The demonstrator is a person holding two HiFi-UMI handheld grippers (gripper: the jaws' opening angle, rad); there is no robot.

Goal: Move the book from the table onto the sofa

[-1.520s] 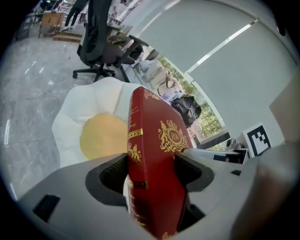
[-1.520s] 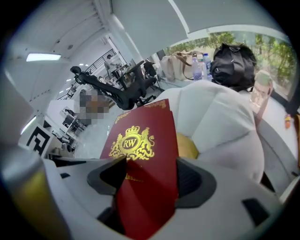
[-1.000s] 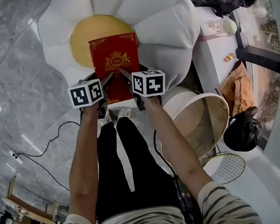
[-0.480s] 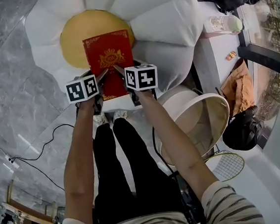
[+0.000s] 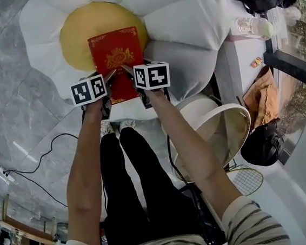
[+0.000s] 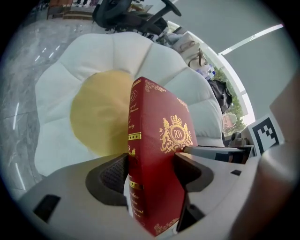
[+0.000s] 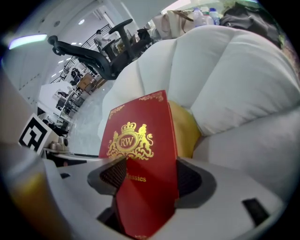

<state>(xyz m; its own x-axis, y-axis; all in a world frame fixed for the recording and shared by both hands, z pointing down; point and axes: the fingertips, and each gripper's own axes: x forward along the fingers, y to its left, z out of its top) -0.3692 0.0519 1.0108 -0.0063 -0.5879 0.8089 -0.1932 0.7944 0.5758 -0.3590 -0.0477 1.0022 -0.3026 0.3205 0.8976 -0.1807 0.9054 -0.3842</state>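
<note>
Book (image 5: 115,55) now further over sofa's (image 5: 185,12) yellow centre; left gripper (image 5: 110,77), right gripper (image 5: 129,73) both pinching it; set-down likely near

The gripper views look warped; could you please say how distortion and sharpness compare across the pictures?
Left gripper view: strong fisheye with dark corners; the book is sharp at its crest, soft nearest the lens. Right gripper view: the same. Head view: milder bending, even light, the sofa crisp.
</note>
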